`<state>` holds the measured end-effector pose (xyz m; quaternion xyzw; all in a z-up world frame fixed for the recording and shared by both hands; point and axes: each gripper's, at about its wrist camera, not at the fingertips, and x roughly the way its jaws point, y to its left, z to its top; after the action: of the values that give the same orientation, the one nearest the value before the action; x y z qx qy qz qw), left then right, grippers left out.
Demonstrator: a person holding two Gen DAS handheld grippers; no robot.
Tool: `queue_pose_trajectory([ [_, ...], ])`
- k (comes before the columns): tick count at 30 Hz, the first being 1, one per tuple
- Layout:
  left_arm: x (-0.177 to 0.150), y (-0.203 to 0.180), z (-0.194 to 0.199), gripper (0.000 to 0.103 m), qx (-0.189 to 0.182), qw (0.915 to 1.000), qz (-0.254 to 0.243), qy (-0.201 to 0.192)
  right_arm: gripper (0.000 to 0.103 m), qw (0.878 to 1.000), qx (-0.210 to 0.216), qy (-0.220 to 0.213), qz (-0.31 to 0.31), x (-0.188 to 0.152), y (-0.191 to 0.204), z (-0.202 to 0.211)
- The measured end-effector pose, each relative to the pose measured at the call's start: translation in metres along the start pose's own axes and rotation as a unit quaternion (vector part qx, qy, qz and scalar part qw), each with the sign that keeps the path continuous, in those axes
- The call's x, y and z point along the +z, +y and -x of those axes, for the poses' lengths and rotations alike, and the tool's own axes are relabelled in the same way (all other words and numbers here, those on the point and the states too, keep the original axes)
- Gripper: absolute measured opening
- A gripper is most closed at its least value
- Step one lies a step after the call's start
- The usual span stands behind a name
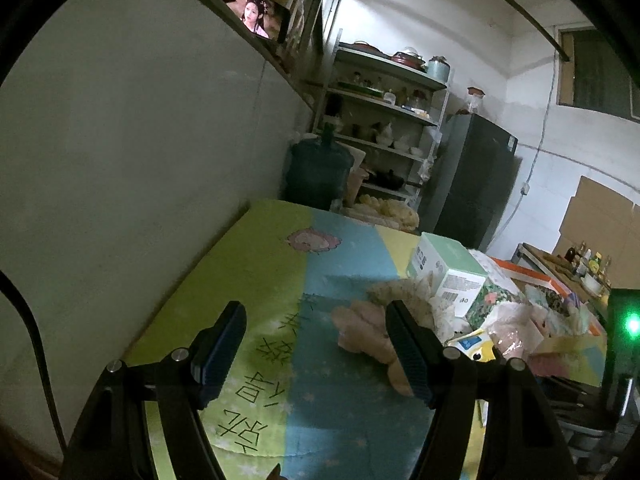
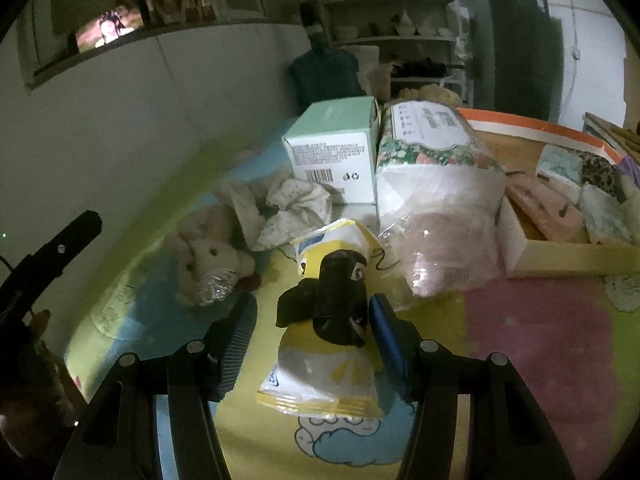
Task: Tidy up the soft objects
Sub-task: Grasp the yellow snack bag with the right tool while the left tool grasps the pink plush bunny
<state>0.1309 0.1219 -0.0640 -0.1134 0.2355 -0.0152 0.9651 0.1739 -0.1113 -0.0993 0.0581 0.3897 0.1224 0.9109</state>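
My left gripper (image 1: pixel 316 354) is open and empty above the colourful mat (image 1: pixel 256 280). A pale plush toy (image 1: pixel 362 330) lies just beyond its right finger, partly hidden by it. In the right wrist view the same plush toy (image 2: pixel 208 258) lies left of centre, with a crumpled spotted cloth (image 2: pixel 294 210) behind it. My right gripper (image 2: pixel 314 340) is open around a yellow-and-white packet (image 2: pixel 324 376) with a black soft item (image 2: pixel 340 304) lying on it. A clear bag of pink stuff (image 2: pixel 448 240) lies to the right.
A mint-green box (image 2: pixel 334 152) and a floral tissue pack (image 2: pixel 428 136) stand behind the soft things. A shallow cardboard tray (image 2: pixel 560 258) with several folded cloths sits at right. A wall runs along the mat's left side. A water jug (image 1: pixel 318 170) and shelves stand beyond.
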Motion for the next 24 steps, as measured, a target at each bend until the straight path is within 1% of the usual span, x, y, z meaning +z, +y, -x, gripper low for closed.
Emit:
queue_pose_trajectory([
  [3, -0.001, -0.001, -0.002, 0.072, -0.003, 1.0000, -0.002, 0.005, 0.059, 1.000, -0.007, 0.008, 0.005, -0.001, 0.001, -0.007],
  [5, -0.002, -0.001, -0.004, 0.072, -0.005, 1.0000, -0.003, 0.008, 0.044, 1.000, -0.017, 0.007, 0.013, -0.002, 0.002, -0.010],
  [6, -0.002, -0.002, -0.005, 0.072, -0.006, 0.9999, -0.004, 0.010, 0.044, 0.999, -0.026, 0.007, 0.018, -0.002, 0.002, -0.010],
  [9, -0.001, -0.006, -0.008, 0.072, -0.014, 0.9998, -0.004, 0.015, 0.043, 1.000, -0.020, 0.004, 0.018, -0.004, 0.001, -0.009],
  [12, -0.002, -0.011, -0.012, 0.072, -0.026, 0.9994, -0.004, 0.023, 0.043, 1.000, -0.003, -0.001, 0.009, -0.006, -0.003, -0.005],
  [17, -0.006, -0.021, -0.029, 0.072, -0.049, 0.9972, 0.006, 0.057, 0.043, 0.999, 0.006, -0.030, 0.009, -0.006, -0.005, 0.016],
  [21, -0.010, -0.025, -0.043, 0.072, -0.048, 0.9957, 0.012, 0.078, 0.043, 0.999, 0.012, -0.048, 0.010, -0.005, -0.008, 0.030],
  [24, -0.011, -0.027, -0.055, 0.072, -0.054, 0.9938, 0.021, 0.095, 0.043, 0.998, 0.016, -0.054, 0.013, -0.004, -0.010, 0.035],
])
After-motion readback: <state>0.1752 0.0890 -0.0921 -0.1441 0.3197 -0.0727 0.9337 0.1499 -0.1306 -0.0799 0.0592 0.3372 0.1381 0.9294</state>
